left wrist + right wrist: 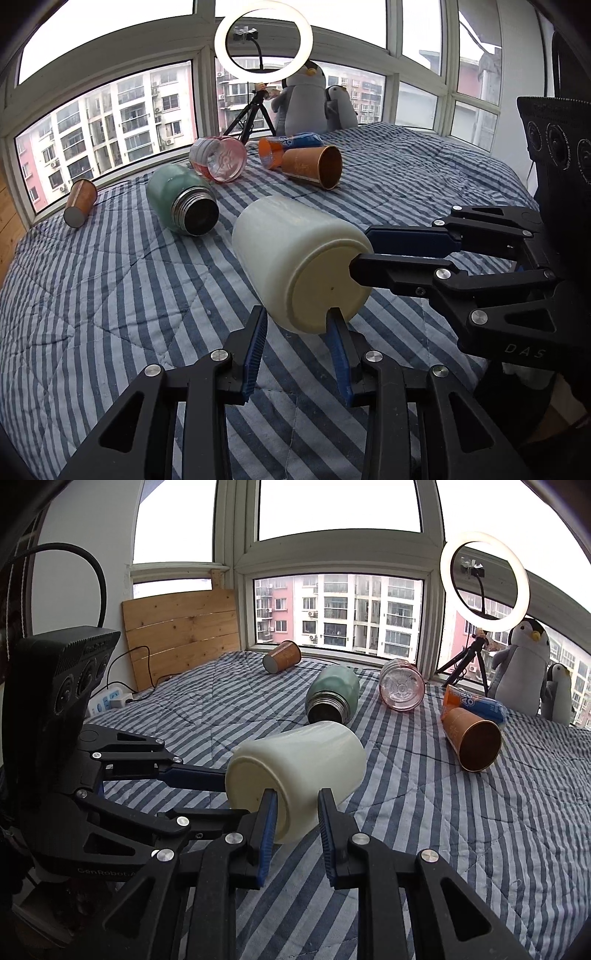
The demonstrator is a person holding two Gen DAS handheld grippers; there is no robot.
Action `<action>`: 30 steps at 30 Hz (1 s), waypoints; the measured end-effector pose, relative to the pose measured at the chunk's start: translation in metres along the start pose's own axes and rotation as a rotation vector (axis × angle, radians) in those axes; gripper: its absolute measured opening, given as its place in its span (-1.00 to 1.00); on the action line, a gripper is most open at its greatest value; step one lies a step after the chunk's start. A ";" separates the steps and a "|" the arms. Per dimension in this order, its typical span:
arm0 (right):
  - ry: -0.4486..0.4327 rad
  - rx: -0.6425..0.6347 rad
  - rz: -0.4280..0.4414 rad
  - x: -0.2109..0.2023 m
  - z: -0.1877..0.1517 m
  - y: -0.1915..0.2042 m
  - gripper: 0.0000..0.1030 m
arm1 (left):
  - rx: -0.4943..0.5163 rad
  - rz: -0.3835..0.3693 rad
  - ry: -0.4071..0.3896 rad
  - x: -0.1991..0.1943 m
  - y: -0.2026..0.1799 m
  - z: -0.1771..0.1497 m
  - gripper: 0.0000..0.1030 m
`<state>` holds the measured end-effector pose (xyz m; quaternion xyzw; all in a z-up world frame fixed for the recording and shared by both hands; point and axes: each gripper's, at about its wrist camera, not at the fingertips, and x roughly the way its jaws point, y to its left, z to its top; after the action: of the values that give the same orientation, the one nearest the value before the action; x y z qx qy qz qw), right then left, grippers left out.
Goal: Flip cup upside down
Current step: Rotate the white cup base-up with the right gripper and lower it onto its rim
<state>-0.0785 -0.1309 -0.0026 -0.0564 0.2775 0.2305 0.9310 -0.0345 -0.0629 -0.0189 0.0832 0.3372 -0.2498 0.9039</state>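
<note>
A cream-white cup (295, 258) lies on its side on the striped bedspread, its flat base facing me; it also shows in the right wrist view (299, 771). My left gripper (295, 317) is open, its fingers astride the lower edge of the base. My right gripper (295, 801) is open too, fingers on either side of the cup's base rim. In the left wrist view the right gripper (360, 254) reaches in from the right and touches the base. In the right wrist view the left gripper (207, 775) comes in from the left.
Other vessels lie on their sides farther back: a green flask (181, 205), a pink clear jar (218, 158), an orange paper cup (314, 166), a second paper cup (79, 203), a blue-orange bottle (288, 144). Plush penguins (306, 99), a ring light (262, 40) and windows stand behind.
</note>
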 end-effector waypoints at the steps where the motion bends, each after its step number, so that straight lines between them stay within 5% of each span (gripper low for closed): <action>1: -0.002 0.003 -0.004 -0.002 -0.001 -0.002 -0.61 | 0.003 0.000 0.001 0.001 -0.002 0.000 -0.30; 22: -0.038 0.079 -0.021 -0.026 0.003 -0.034 -0.58 | 0.046 -0.005 -0.031 -0.004 -0.029 0.031 -0.29; 30: 0.042 0.224 0.072 -0.019 0.019 -0.070 -0.57 | 0.019 -0.052 0.016 0.006 -0.023 0.058 -0.29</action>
<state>-0.0510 -0.1966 0.0218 0.0532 0.3227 0.2303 0.9165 -0.0092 -0.1033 0.0220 0.0849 0.3443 -0.2757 0.8934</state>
